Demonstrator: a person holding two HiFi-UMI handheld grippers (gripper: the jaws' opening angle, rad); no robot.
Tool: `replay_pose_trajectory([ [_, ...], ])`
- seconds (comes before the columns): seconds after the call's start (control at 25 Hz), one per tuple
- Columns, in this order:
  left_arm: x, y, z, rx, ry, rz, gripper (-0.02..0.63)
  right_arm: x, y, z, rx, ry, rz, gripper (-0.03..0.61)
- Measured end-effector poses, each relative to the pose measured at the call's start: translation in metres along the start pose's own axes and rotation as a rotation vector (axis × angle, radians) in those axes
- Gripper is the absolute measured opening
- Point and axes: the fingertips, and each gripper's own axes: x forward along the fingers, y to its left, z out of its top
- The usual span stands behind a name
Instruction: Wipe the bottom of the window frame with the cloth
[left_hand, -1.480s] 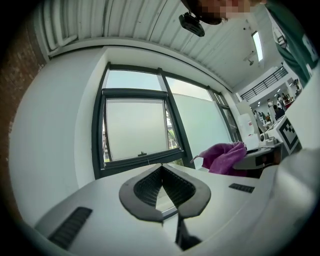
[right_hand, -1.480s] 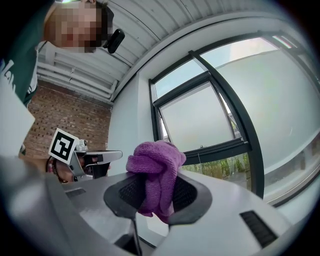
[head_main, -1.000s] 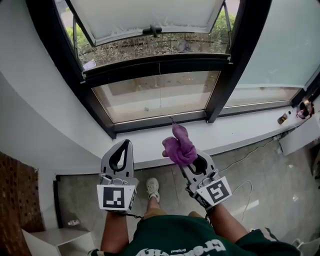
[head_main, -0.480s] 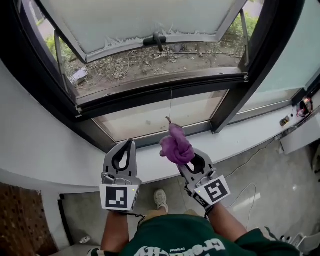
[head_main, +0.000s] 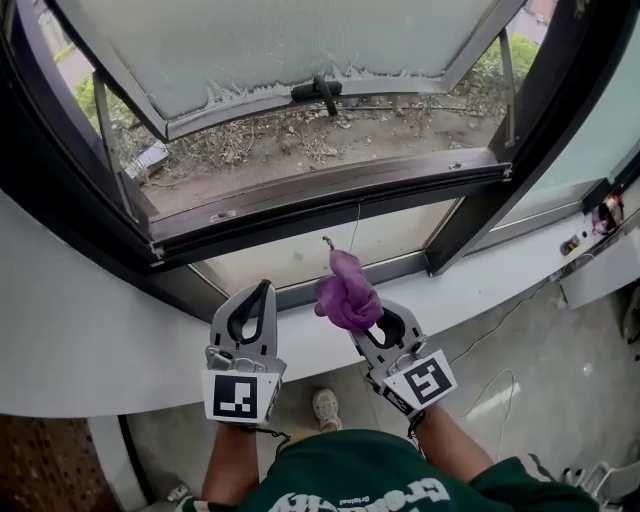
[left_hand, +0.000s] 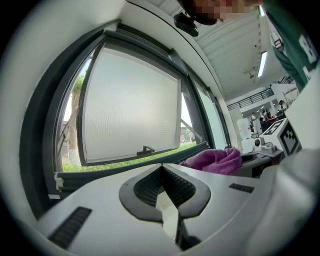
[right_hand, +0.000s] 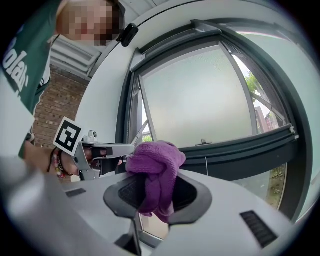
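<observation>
The right claw (head_main: 364, 316) clamps the bunched purple cloth (head_main: 346, 291) near the window frame (head_main: 330, 200); the left claw (head_main: 262, 288) is closed and empty.

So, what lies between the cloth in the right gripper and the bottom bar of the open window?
The lower fixed glass pane, in the head view: it sits between the cloth and the dark bottom bar.

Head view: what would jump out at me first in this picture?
The bright purple cloth, bunched in the right gripper near the middle, catches the eye first. Above it, the big window sash stands swung outward, with the dark bottom frame just ahead of the cloth. The left gripper, beside the cloth, is shut and empty.
</observation>
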Motion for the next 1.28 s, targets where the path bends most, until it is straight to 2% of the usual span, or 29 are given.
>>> replay_pose_trajectory([
  [0.36, 0.015, 0.007, -0.010, -0.030, -0.014, -0.051, 0.009, 0.008, -0.004, -0.008, -0.004, 0.025, -0.034, 0.120],
  [0.84, 0.017, 0.029, -0.018, -0.019, -0.017, -0.048, 0.009, 0.037, 0.000, -0.012, -0.018, 0.035, -0.027, 0.120],
  [1.04, 0.016, 0.030, -0.024, -0.057, -0.003, -0.040, 0.009, 0.039, 0.003, -0.014, -0.015, 0.055, -0.019, 0.120],
  [1.28, 0.018, 0.023, -0.022, -0.060, -0.014, -0.031, 0.009, 0.030, 0.004, -0.015, -0.023, 0.067, 0.000, 0.120],
])
